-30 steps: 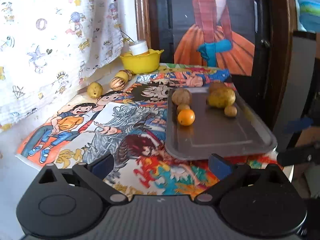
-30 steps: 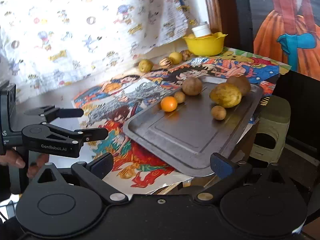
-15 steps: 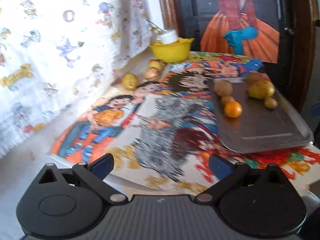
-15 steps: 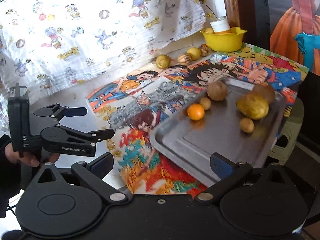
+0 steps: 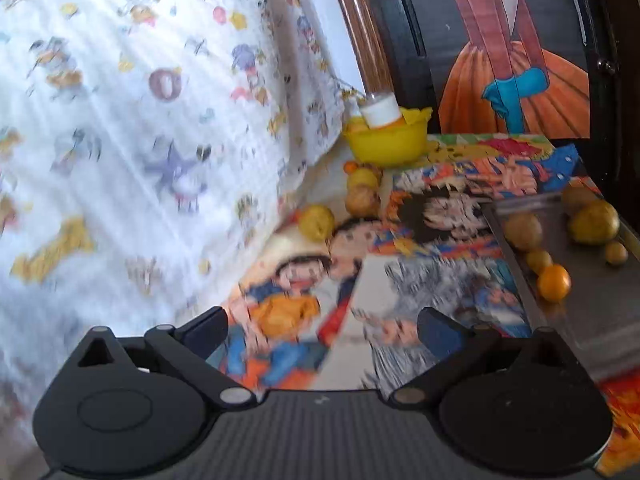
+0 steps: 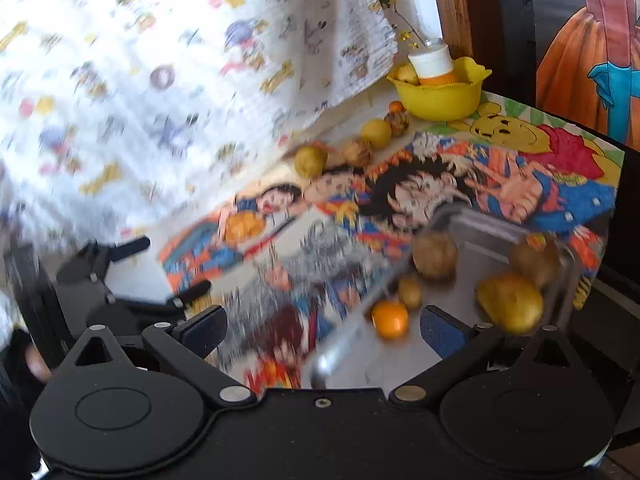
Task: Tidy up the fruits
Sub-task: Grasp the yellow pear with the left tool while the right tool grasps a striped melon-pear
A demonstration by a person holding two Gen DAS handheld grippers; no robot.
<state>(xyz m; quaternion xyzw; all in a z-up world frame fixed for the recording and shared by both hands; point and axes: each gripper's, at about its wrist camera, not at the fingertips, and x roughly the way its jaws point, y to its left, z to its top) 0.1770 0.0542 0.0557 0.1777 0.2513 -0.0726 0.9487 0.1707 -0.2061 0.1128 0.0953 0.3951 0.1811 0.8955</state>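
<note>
Both grippers are hanging spread and empty: your left gripper (image 5: 322,326) is hovering over the cartoon mat (image 5: 360,280), and your right gripper (image 6: 322,326) is hovering over the near left edge of the metal tray (image 6: 472,344).

You are working with round, smooth fruit, so expect it to roll. On the tray, the big yellow fruit (image 6: 510,302) is sitting on the right side; it is probably the heaviest and is likely to need the widest opening, so take it across its middle. The brown fruit (image 6: 434,256) is lying farther back, left of it, and looks firm. The small orange fruit (image 6: 390,319) is lying close in front of the right gripper, touching or almost touching a smaller tan one (image 6: 409,291); both look light and prone to squirting out of a hard pinch, so close gently on the widest part.

Loose fruit (image 5: 316,222) is lying in a row along the far left edge of the mat, leading to the yellow bowl (image 5: 386,142), with the left gripper pointing toward that row.
</note>
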